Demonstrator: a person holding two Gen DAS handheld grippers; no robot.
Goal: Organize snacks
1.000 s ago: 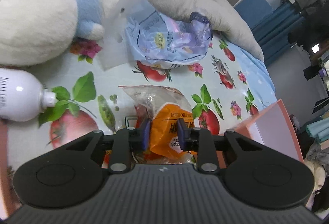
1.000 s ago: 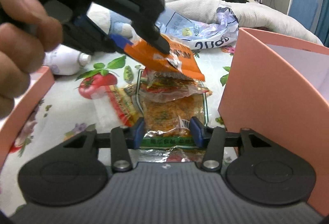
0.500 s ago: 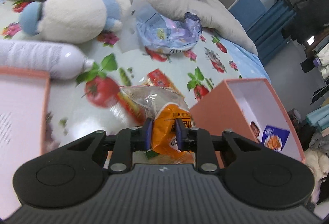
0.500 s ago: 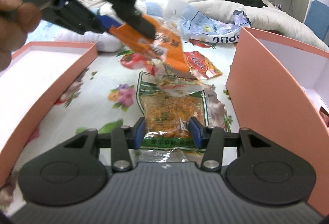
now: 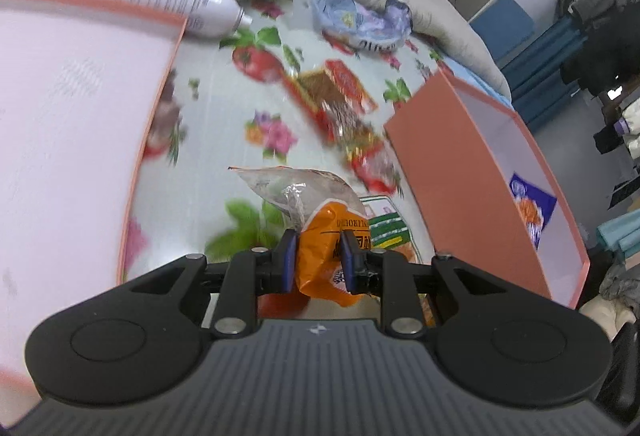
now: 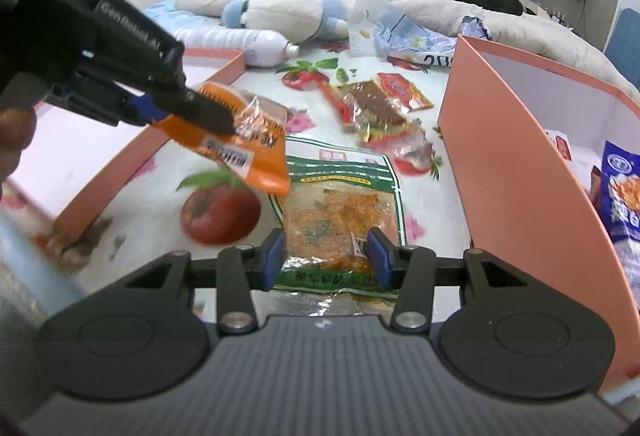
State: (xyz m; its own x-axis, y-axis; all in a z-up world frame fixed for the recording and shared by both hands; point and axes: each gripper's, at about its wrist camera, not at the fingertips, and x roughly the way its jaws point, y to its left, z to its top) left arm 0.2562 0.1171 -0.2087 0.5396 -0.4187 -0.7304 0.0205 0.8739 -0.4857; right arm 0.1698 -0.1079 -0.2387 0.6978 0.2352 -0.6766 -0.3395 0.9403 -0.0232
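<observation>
Both pairs of jaws are clamped on snack packets. Blue pads of the left gripper (image 5: 319, 260) pinch a crumpled orange packet (image 5: 325, 256) — it hangs in the air above the fruit-print cloth (image 5: 224, 108), between a shallow pink tray (image 5: 72, 140) on the left and a deeper pink box (image 5: 452, 172) on the right. Wider-set pads of the right gripper (image 6: 326, 256) grip the near end of a green-edged packet (image 6: 340, 212) of orange snacks, beside the box wall. A red packet (image 6: 384, 100) lies farther off on the cloth — near a white bottle (image 6: 248, 46), a plush toy (image 6: 288, 14) and a crumpled blue bag (image 6: 412, 36). Inside the box sits a blue packet (image 6: 624, 196).
</observation>
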